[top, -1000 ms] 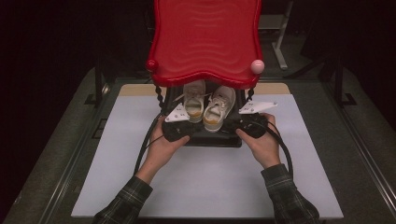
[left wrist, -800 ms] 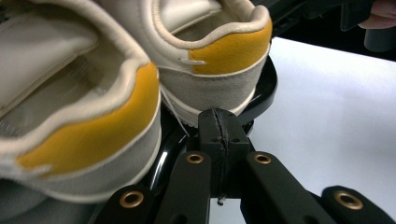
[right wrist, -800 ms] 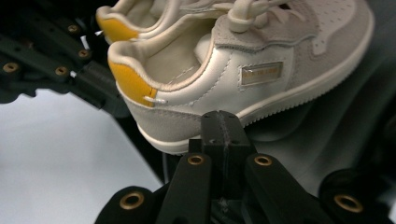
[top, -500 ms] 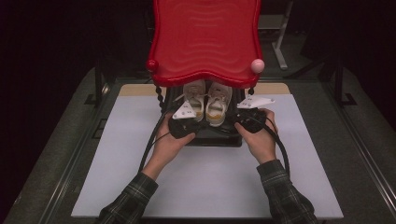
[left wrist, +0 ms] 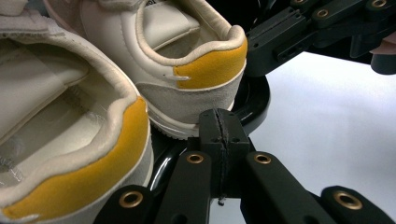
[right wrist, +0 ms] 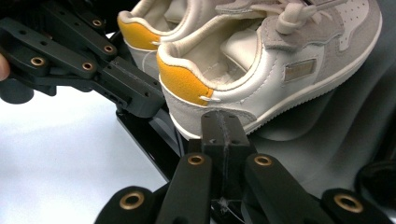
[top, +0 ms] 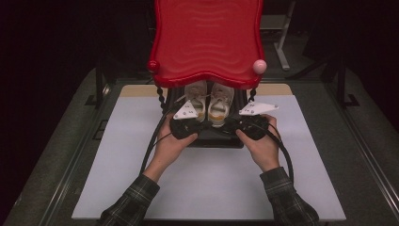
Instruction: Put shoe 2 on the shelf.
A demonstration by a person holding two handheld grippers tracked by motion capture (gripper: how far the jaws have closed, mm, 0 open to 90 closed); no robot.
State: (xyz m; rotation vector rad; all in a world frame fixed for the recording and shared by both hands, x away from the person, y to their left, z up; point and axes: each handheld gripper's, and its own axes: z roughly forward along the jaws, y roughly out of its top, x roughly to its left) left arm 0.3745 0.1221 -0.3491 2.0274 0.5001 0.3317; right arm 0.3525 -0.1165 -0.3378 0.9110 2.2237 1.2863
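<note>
- Since a second ago both hands have slid forward, toward 12 o'clock, bringing the grippers up against the heels of the shoes; the left one has moved the most.
- The glossy red wavy-edged plastic shelf top (top: 209,42) stands at 12 o'clock on the pale grey tabletop (top: 117,160), roofing over the shoes.
- The black lower tray (top: 214,139) under it carries the pair of small cream leather sneakers with yellow heel patches (top: 209,101), side by side, heels toward the person at 6 o'clock.
- The left gripper (left wrist: 219,126) sits at the tray's front edge, its jaws pressed together with nothing between them, tip just below the heel of the right-hand sneaker (left wrist: 201,74); the left-hand sneaker (left wrist: 65,140) lies at its 9 o'clock.
- The right gripper (right wrist: 223,130) has its jaws likewise closed on nothing, tip just under the heel of the nearer sneaker, with the left gripper's black arm at its 10 o'clock.
</note>
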